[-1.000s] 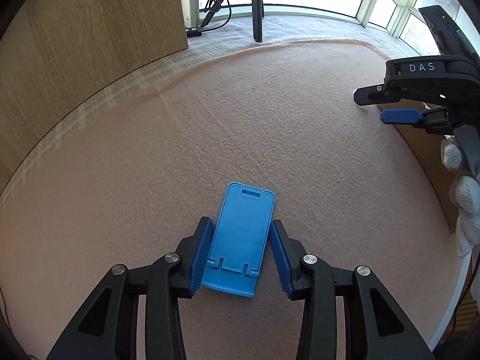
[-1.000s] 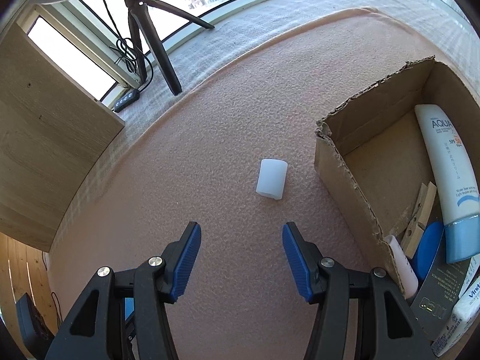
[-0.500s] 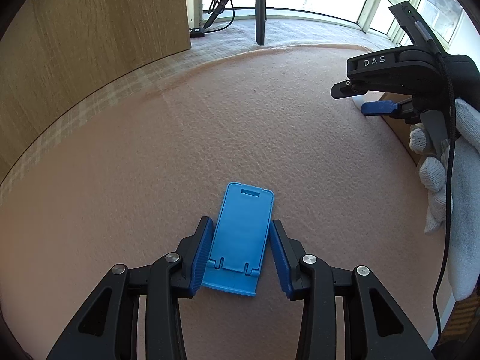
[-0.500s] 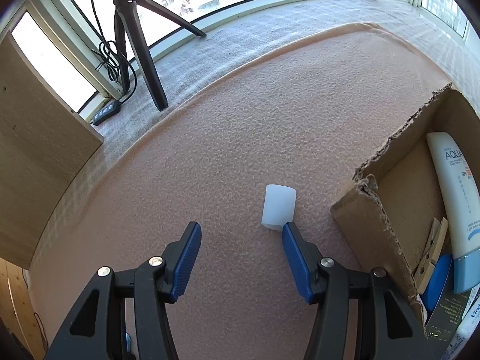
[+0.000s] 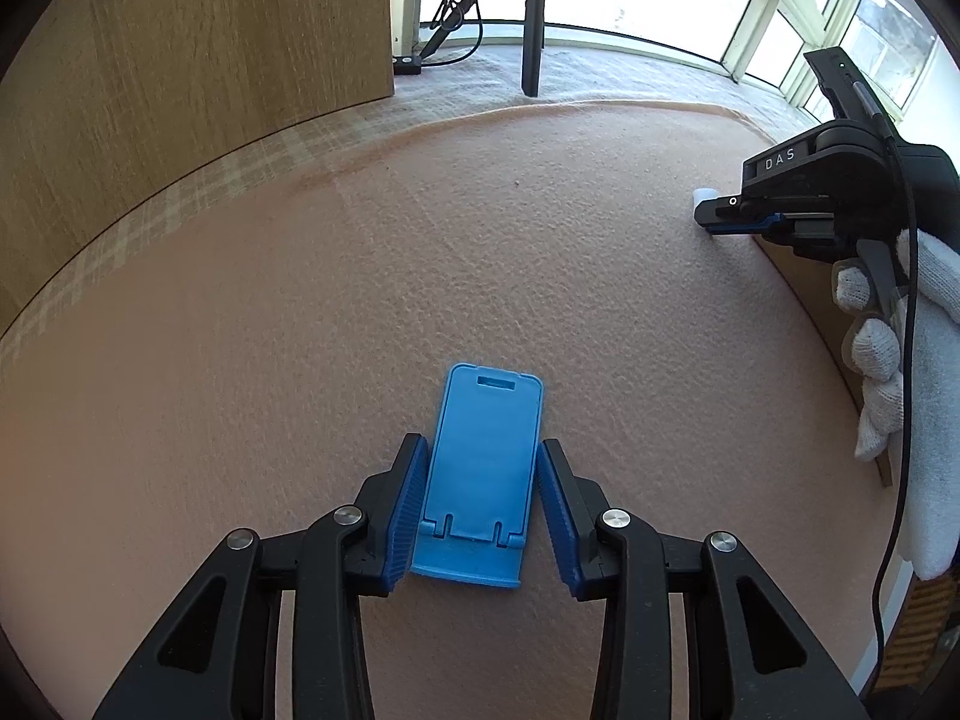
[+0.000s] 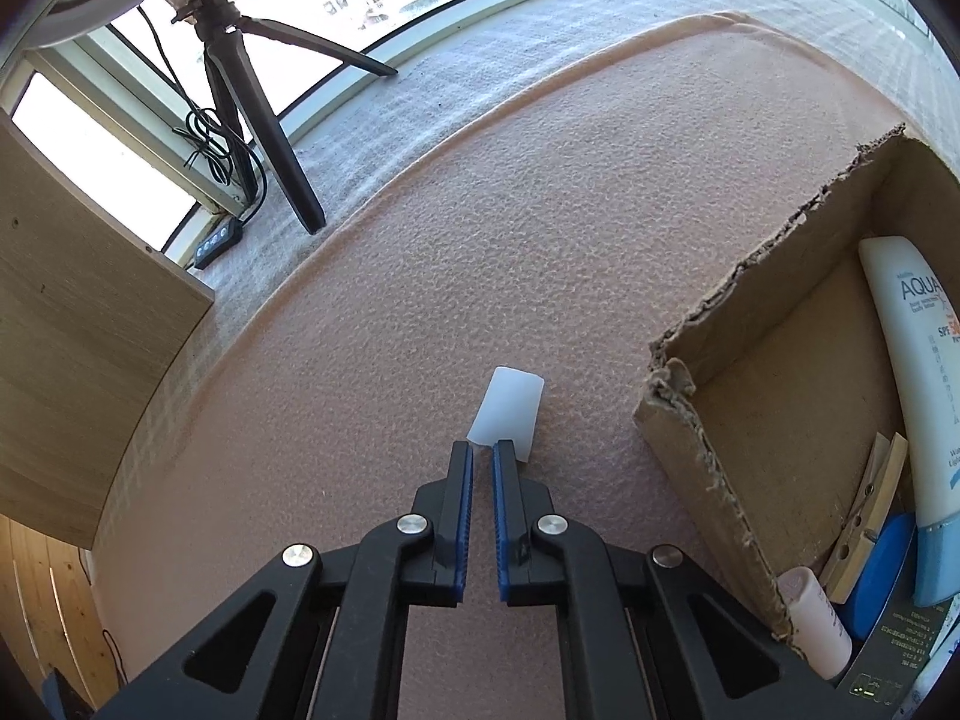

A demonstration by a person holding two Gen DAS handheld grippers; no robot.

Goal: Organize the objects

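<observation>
A blue plastic phone stand (image 5: 480, 474) lies flat on the pink felt mat between the fingers of my left gripper (image 5: 481, 468). The left pad looks in contact with its edge; a thin gap shows at the right pad. A small white translucent cap (image 6: 507, 411) lies on the mat just left of the cardboard box (image 6: 708, 474). My right gripper (image 6: 482, 457) has its jaws nearly together, pinching the cap's near edge. In the left wrist view the right gripper (image 5: 729, 219) sits far right with the white cap (image 5: 703, 197) at its tip.
The cardboard box holds a white AQUA tube (image 6: 912, 372), a wooden clothespin (image 6: 870, 504), a small pink bottle (image 6: 813, 621) and a blue item. A black tripod (image 6: 264, 114) and a power strip (image 6: 219, 238) stand near the window. A wooden panel (image 5: 180, 72) is at the left.
My right gripper moved forward to the white cap and closed from wide open to nearly shut on its near edge. My left gripper stayed around the blue stand.
</observation>
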